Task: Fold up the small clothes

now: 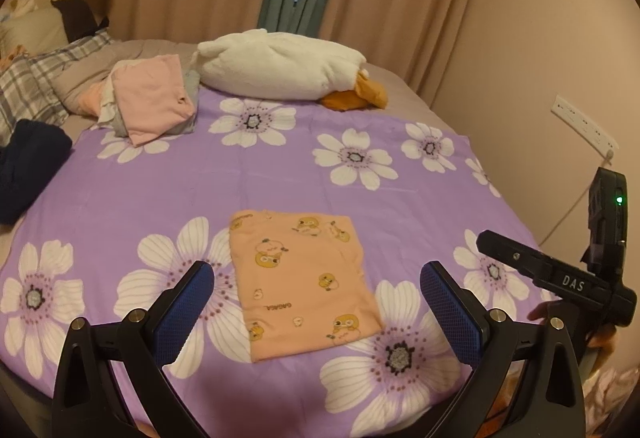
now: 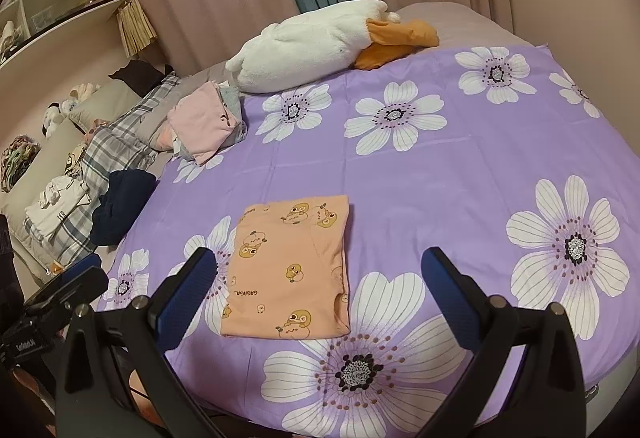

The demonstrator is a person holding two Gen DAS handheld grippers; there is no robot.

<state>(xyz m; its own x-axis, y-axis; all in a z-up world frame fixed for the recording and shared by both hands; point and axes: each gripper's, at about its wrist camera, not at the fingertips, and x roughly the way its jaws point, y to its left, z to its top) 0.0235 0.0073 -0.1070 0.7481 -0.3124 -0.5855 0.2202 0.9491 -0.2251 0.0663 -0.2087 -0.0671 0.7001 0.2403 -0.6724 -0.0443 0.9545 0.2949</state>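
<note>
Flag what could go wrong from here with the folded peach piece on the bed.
1. The folded peach cotton garment with duck prints lies flat on the smooth purple floral sheet; a pinch at its edge may grab sheet fabric too, or peel open only the top layer.
2. Both tools, left tool and right tool, are open and off the cloth; an uneven two-sided lift could undo the fold.
3. The pink folded stack already leans; adding another piece may topple it.
</note>
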